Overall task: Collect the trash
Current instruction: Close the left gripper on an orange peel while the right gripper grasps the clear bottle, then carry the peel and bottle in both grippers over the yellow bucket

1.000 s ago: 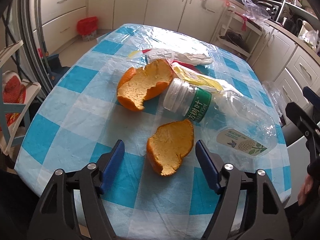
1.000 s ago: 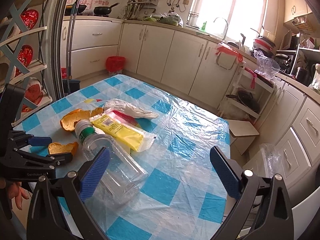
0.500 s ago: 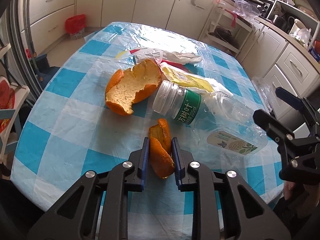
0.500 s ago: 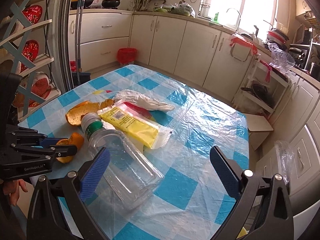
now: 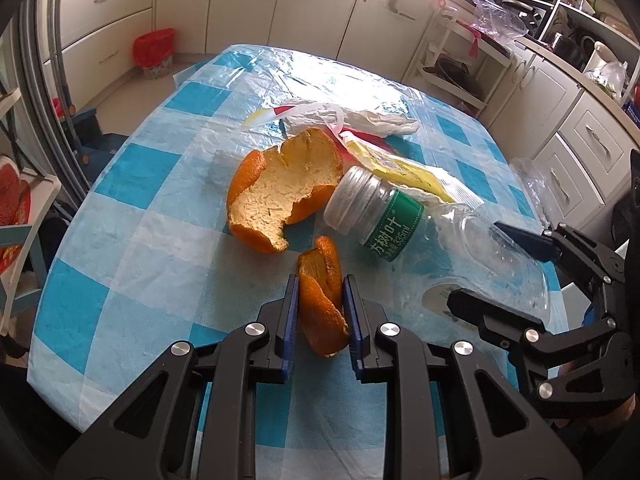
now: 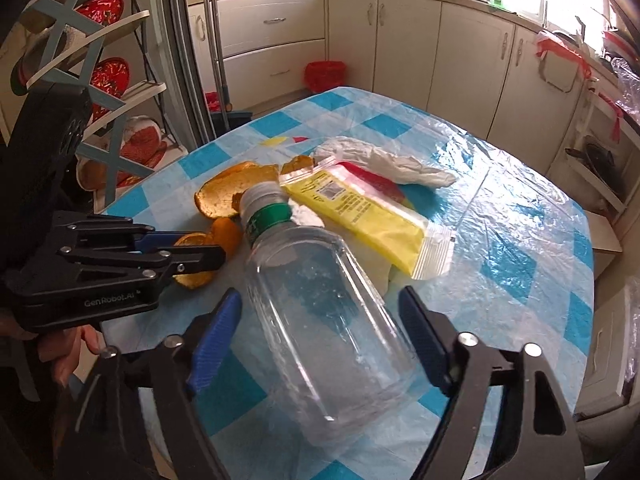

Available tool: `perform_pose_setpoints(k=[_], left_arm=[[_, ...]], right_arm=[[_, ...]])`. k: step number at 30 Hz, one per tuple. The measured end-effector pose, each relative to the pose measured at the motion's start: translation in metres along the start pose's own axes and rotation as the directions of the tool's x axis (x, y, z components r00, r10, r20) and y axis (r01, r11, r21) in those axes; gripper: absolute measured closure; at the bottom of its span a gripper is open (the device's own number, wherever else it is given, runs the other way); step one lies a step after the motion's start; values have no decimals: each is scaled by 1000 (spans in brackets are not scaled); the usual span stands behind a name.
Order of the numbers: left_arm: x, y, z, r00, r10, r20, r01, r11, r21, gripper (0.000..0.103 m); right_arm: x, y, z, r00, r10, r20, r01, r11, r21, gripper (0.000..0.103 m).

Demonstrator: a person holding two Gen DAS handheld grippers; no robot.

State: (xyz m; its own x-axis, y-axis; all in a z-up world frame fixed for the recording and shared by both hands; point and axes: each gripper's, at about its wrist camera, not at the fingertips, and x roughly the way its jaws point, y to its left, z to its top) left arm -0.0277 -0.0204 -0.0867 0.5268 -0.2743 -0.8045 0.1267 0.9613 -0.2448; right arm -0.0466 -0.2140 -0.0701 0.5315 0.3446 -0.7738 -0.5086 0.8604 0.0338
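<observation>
The clear bottle (image 6: 320, 320) lies on its side on the checked table (image 5: 132, 256), cap (image 5: 352, 204) on, nothing visible inside it. Its cap end points at the big orange peel (image 5: 280, 196); its wide base lies toward me, between the blue pads of my right tongs (image 6: 320, 336). Those jaws are closing, but I see a gap on both sides of the bottle, so they are not pressing it.

My left tongs (image 5: 320, 312) are pinched on the small peel (image 5: 322, 304), which stands folded on edge between the pads, its lower edge at the tablecloth. The tongs slant down toward the table from its near edge. In the right view they come in from the left side, with my fingers (image 6: 76, 348) showing under the handle.

Behind the bottle a yellow packet (image 6: 368, 216) lies flat, one end tucked beside the cap, and a crumpled white bag (image 6: 384, 160) lies just past it. The big peel sits open, pith up, touching the cap. A red bin (image 5: 154, 52) stands on the floor by the cabinets, well away from the table; I cannot see inside it.
</observation>
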Motion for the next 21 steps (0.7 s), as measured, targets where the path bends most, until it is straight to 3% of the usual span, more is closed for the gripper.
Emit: perform_pose_setpoints(k=[2, 5, 10, 16, 21], left_arm=[[0, 0, 0, 1000, 1, 1, -1, 1000, 0, 83], [0, -1, -1, 1000, 4, 4, -4, 1000, -2, 83], [-1, -2, -3, 1000, 4, 5, -4, 1000, 0, 83], [-4, -7, -7, 1000, 3, 10, -3, 1000, 7, 83], [-18, -24, -11, 998, -5, 66, 1, 998, 56, 83]], right_arm=[[2, 1, -2, 999, 38, -14, -38, 999, 3, 47], [-2, 5, -6, 999, 46, -17, -46, 999, -5, 48], [-14, 3, -13, 992, 126, -16, -125, 992, 15, 49], [-47, -11, -21, 978, 193, 76, -198, 977, 73, 49], [-73, -26, -25, 977, 144, 157, -165, 978, 130, 49]])
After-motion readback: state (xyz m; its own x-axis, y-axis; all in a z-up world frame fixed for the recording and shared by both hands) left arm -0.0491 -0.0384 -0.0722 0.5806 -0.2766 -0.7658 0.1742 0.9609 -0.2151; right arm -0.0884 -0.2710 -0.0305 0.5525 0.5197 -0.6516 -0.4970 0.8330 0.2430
